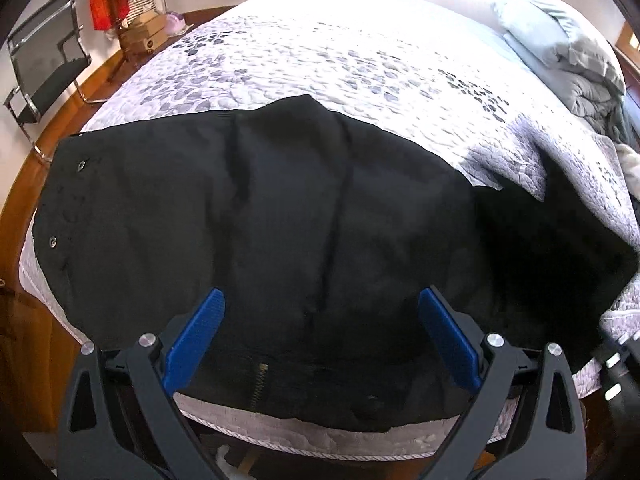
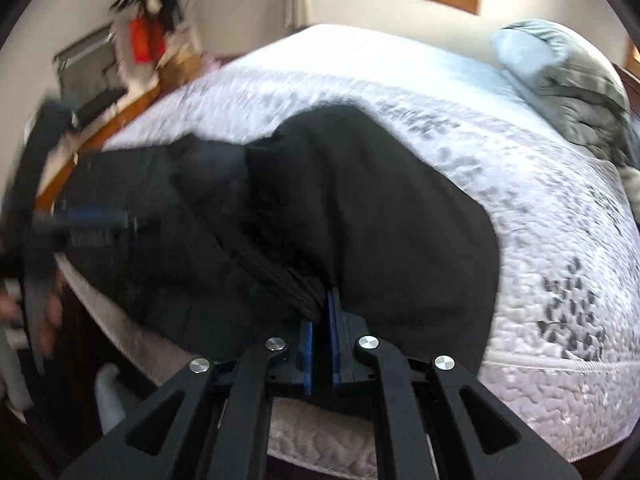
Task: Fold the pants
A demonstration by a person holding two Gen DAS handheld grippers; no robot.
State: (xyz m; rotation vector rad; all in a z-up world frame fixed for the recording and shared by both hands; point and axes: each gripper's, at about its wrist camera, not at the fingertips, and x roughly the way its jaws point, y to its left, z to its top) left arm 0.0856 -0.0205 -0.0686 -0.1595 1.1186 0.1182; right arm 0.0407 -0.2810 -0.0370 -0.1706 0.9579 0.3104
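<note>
The right wrist view is smeared by motion blur, worst on its left side: the left gripper (image 2: 86, 226) there is a dark streak with a blue patch, and whether its fingers are apart cannot be told from that view. The hand (image 2: 48, 316) holding it is a pinkish blur cut off by the left edge. The far-left clutter, with a red bag (image 2: 146, 40), is unreadable. In the left wrist view the pants (image 1: 280, 220) sink into shadow at the right, where their outline is lost, and the grey bedding (image 1: 568, 44) runs out of frame.
</note>
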